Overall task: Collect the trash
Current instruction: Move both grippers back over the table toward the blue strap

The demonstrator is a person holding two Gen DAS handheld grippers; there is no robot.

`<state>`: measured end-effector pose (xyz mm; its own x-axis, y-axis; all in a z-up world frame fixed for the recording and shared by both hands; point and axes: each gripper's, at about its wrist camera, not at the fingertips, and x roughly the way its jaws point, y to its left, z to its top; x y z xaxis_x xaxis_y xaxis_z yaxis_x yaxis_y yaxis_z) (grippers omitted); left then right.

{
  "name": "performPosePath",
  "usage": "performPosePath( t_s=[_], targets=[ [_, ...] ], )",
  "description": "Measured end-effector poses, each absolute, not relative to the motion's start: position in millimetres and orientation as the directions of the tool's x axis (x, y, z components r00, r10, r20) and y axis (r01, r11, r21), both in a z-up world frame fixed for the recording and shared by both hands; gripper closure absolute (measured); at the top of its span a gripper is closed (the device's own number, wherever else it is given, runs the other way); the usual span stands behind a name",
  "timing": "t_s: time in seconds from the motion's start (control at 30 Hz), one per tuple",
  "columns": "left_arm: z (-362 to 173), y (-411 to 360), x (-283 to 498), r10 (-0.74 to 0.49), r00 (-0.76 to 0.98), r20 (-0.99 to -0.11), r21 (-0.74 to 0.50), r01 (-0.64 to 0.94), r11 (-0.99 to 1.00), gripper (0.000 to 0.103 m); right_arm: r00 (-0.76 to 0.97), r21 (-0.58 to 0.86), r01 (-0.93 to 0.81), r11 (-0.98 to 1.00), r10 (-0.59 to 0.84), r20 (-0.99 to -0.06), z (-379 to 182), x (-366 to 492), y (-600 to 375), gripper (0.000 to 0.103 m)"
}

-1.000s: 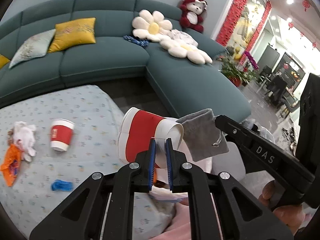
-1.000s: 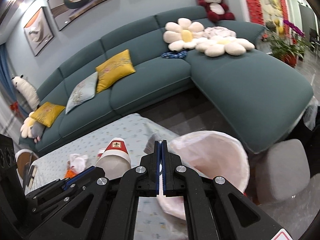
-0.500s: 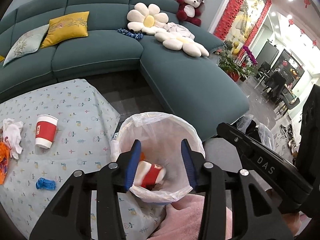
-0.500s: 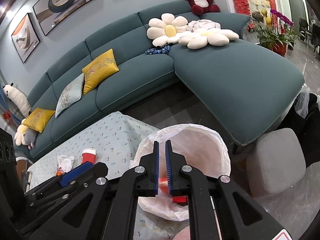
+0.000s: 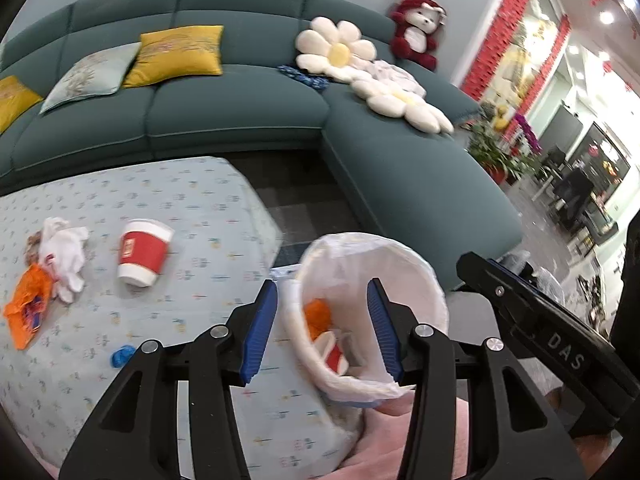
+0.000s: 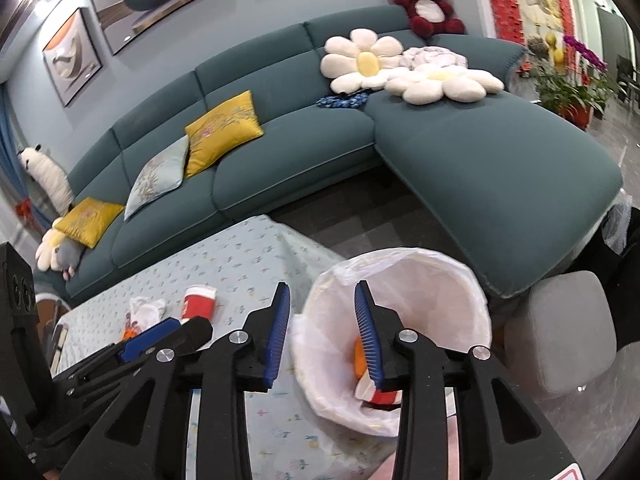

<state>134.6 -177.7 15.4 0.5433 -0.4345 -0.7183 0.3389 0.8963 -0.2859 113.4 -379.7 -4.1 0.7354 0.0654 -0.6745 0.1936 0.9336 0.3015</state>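
A white bag-lined trash bin (image 5: 416,276) (image 6: 440,280) stands at the right edge of the patterned table (image 5: 192,208) (image 6: 240,256). Inside lie a red-and-white cup (image 5: 334,354) (image 6: 380,396) and orange trash (image 5: 318,314) (image 6: 359,354). My left gripper (image 5: 322,322) is open and empty over the bin's near rim. My right gripper (image 6: 322,328) is open and empty beside the bin's left rim. On the table stand a red paper cup (image 5: 142,252) (image 6: 199,300), a white crumpled tissue (image 5: 66,252) (image 6: 146,307), an orange wrapper (image 5: 28,308) and a small blue scrap (image 5: 122,354).
A teal L-shaped sofa (image 5: 240,120) (image 6: 480,152) with cushions, flower pillows and a red plush bear runs behind the table. A grey stool (image 6: 560,328) stands right of the bin. Dark floor lies between table and sofa. Pink cloth (image 5: 400,440) lies under the bin.
My left gripper opened and dropped the red cup into the bin. My right gripper opened wide from shut. Both views shifted slightly left toward the table.
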Motion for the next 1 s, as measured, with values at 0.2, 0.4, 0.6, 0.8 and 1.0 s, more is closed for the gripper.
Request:
performPosePath(
  t_s=[0.2, 0.4, 0.6, 0.8, 1.0],
  targets=[
    [12, -132, 137, -0.382, 0.575, -0.723, -0.271, 0.271, 0.923, 0.058, 0.716, 0.286, 0.123, 0.95, 0.115, -0.689, -8, 122, -334, 0.065],
    [6, -85, 142, -0.338, 0.594, -0.731, -0.278, 0.194, 0.941, 0.058, 0.694, 0.274, 0.057, 0.96, 0.159, -0.703, -12, 130, -287, 0.062],
    [0, -37, 143, -0.279, 0.618, -0.735, -0.266, 0.116, 0.957, 0.048, 0.675, 0.263, 0.008, 0.965, 0.188, -0.713, -15, 136, -249, 0.054],
    [-7, 9, 140, -0.221, 0.634, -0.741, -0.247, 0.048, 0.968, 0.042, 0.648, 0.246, -0.035, 0.969, 0.209, -0.732, -25, 141, -213, 0.047],
    [-18, 48, 137, -0.175, 0.635, -0.753, -0.235, -0.01, 0.972, 0.038, 0.613, 0.227, -0.074, 0.971, 0.224, -0.758, -40, 147, -179, 0.046]
  ],
)
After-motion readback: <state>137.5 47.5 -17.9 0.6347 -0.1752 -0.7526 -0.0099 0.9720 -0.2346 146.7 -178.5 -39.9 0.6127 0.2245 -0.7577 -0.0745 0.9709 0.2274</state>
